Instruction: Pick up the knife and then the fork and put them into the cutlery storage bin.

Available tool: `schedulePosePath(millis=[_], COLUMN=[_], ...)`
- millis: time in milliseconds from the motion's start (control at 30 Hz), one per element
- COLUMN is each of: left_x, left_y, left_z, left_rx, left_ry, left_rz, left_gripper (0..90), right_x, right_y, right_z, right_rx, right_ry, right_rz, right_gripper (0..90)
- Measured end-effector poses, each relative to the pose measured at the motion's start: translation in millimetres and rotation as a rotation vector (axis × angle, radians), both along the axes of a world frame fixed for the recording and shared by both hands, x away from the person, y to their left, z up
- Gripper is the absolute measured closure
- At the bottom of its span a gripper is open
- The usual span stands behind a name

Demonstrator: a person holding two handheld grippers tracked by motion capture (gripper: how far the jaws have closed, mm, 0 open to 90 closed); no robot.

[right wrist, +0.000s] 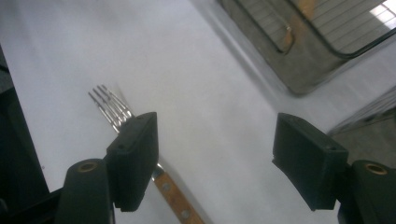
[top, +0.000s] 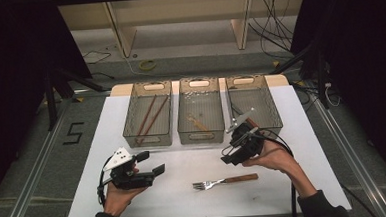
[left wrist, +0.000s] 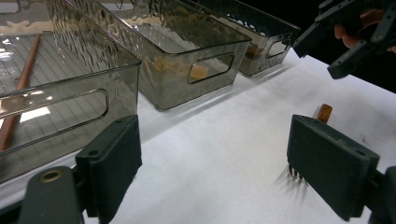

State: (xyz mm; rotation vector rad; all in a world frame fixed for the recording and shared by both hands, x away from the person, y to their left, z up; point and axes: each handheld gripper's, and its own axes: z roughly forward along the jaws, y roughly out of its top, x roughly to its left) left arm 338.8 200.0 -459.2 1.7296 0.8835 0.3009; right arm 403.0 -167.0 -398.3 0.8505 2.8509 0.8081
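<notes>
A fork (top: 225,181) with a wooden handle lies flat on the white mat (top: 185,199), tines to the left. My right gripper (top: 228,155) hovers just above and behind it, open and empty. In the right gripper view the fork (right wrist: 109,105) runs under the left jaw, and nothing sits between the jaws of the right gripper (right wrist: 222,158). My left gripper (top: 151,162) is held at the front left, open and empty, pointing right. In the left gripper view the left gripper (left wrist: 219,163) faces the fork's handle end (left wrist: 323,112) and the right gripper (left wrist: 327,53) beyond it.
Three clear grey bins stand in a row at the back of the mat. The left bin (top: 147,141) holds brown chopsticks (top: 149,116), the middle bin (top: 201,137) a small wooden utensil (top: 197,122), the right bin (top: 271,115) a dark item partly hidden by my right gripper.
</notes>
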Motion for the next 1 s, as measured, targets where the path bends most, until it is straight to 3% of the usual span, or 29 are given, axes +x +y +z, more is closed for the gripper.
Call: schedulePosePath(millis=[600, 833, 1000], left_x=[-0.5, -0.5, -0.5], left_y=[0.0, 0.0, -0.1], left_z=[0.2, 0.2, 0.1], left_rx=[-0.002, -0.003, 0.002], left_ry=[-0.001, -0.001, -0.001], left_rz=[0.001, 0.001, -0.001], left_gripper=[17.0, 17.0, 17.0], right_x=[-17.2, -22.7, -24.4], right_y=[8.8, 10.9, 12.7], right_z=[-27.7, -37.3, -39.9], right_rx=[-0.146, -0.212, -0.225], right_ry=[0.055, 0.077, 0.073], right_rz=[0.111, 0.151, 0.173], right_gripper=[34.6, 41.2, 46.0])
